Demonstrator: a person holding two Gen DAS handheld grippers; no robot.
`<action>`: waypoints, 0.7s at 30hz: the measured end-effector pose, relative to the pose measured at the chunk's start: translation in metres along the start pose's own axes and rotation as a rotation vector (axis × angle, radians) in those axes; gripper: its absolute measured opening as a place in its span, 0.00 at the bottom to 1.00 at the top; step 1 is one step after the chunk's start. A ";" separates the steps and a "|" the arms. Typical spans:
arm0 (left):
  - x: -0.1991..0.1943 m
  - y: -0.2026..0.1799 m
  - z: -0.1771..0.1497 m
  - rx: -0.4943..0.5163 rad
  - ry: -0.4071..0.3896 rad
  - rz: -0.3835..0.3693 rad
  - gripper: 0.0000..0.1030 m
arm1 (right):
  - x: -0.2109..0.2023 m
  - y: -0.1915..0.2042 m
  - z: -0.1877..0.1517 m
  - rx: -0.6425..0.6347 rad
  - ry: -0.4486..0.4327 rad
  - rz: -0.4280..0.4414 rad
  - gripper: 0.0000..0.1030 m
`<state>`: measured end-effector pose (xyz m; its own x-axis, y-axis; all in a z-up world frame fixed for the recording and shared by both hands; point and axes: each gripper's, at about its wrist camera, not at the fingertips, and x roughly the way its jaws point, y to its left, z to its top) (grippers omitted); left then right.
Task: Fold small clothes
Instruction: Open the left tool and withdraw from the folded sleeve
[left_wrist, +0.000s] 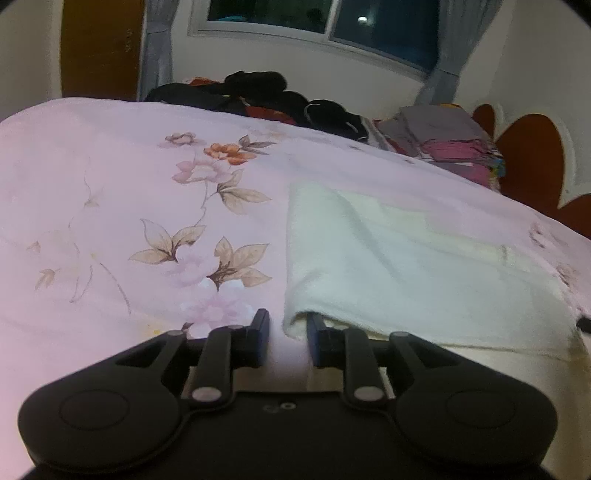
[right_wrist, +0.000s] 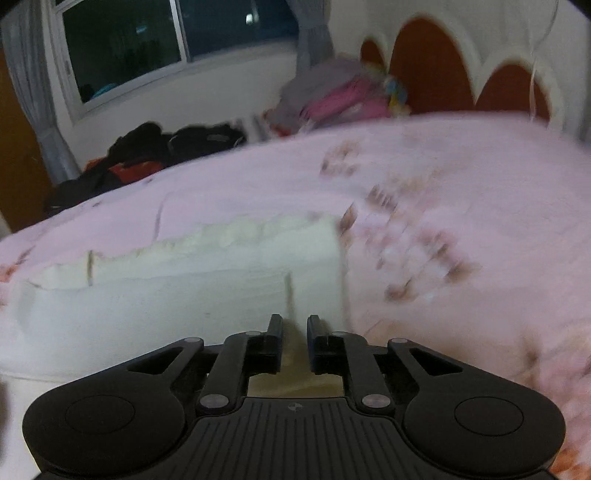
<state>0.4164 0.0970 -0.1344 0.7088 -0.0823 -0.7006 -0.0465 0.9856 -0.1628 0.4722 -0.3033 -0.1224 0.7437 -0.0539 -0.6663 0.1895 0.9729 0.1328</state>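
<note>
cloth (left_wrist: 406, 266), white and already doubled over at least once, lies flat on the pink flowered bed (left_wrist: 92, 184), lower right of the left view and lower left of the right view, so the fold looks partly done with more halving probably left. left claw (left_wrist: 288, 325) stands slightly apart at the cloth's near corner, one finger tucked under its edge, not clamped, and right claw (right_wrist: 295, 325) is also slightly apart over the near edge, gripping nothing. bare bed lies open on both sides, with piled clothes (left_wrist: 258, 96) far back by the window.
</note>
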 end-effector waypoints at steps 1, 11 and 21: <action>-0.006 0.000 -0.001 0.018 -0.010 -0.003 0.23 | -0.002 0.002 0.002 -0.001 -0.014 0.007 0.14; -0.002 -0.029 0.031 0.047 -0.070 -0.068 0.24 | 0.031 0.025 0.013 -0.025 0.016 0.058 0.66; 0.061 -0.031 0.050 0.048 -0.032 -0.025 0.24 | 0.054 0.020 0.012 -0.054 0.089 0.081 0.08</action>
<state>0.4963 0.0690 -0.1378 0.7314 -0.1031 -0.6741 0.0048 0.9893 -0.1461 0.5236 -0.2895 -0.1471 0.6952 0.0427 -0.7176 0.0947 0.9841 0.1502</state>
